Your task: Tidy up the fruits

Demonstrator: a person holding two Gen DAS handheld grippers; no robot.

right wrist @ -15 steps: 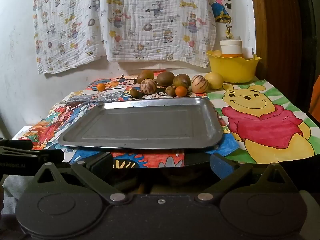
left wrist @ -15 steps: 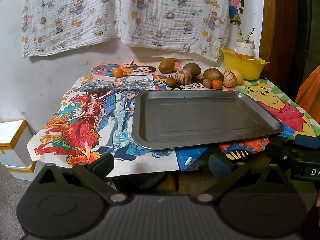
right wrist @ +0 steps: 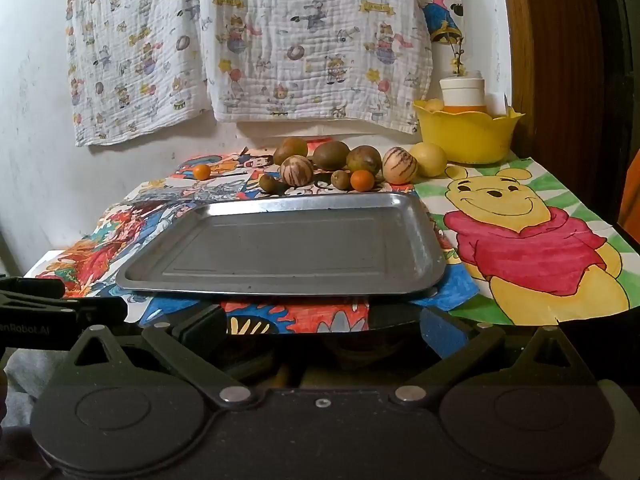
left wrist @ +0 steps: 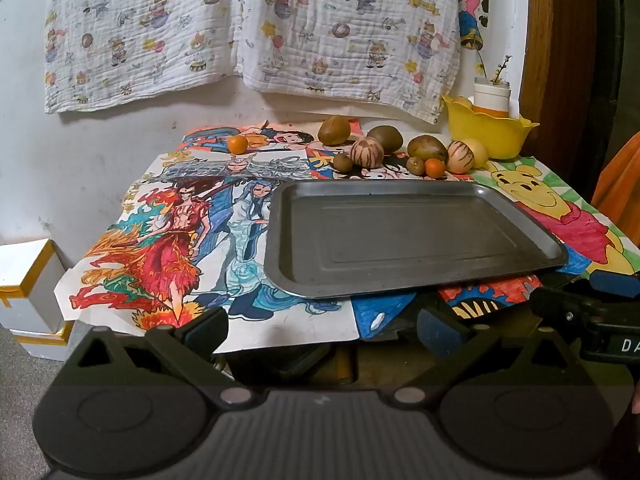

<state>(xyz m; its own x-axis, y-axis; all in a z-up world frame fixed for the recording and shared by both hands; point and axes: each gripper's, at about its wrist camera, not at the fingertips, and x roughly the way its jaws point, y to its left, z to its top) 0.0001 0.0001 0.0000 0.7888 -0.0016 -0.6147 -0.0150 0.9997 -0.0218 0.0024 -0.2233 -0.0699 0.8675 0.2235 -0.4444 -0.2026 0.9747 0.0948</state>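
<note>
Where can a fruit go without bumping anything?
The metal tray holds nothing, so its whole floor is free. The Pooh drawing, right of the tray, is bare too. The crowded strip is behind the tray, where the fruits cluster beside the yellow bowl.

A white muslin cloth printed with cartoon animals (left wrist: pixel 256 28) is hanging on the wall behind the table. Bright hand-coloured cartoon drawings on paper (left wrist: pixel 168 248) are covering the tabletop (a yellow bear in a red shirt (right wrist: pixel 524 232) is smiling at the right). White cardboard boxes with gold edging (left wrist: pixel 24 284) are sitting stacked on the floor at left.
</note>
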